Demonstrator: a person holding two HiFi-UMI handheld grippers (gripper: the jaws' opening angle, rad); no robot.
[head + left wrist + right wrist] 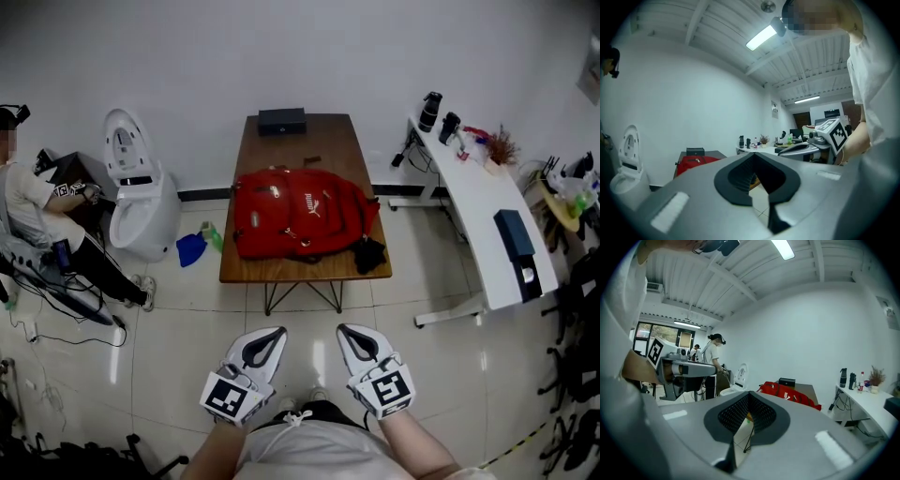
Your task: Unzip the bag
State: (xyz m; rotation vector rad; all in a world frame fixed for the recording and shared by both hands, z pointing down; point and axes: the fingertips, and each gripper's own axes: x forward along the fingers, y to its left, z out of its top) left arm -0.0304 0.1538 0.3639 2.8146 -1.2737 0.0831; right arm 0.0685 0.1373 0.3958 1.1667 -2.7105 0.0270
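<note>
Head view: red bag [305, 214] flat on brown table [281, 267], 12 o'clock from both grippers, well apart. Left gripper [272, 335] and right gripper [351, 333] side by side at 6 o'clock.
Left gripper view: jaws together, nothing between; bag at 9 o'clock.
Right gripper view: jaws together, empty; bag at 2 o'clock, zip possibly closed, too small to confirm.

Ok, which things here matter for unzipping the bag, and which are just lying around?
For the job: red backpack on the table; left gripper and right gripper, both shut and empty.
Lying about: black box at the table's far end; black cloth at its near corner; blue cloth on the floor; toilet; bottles on the white desk.
</note>
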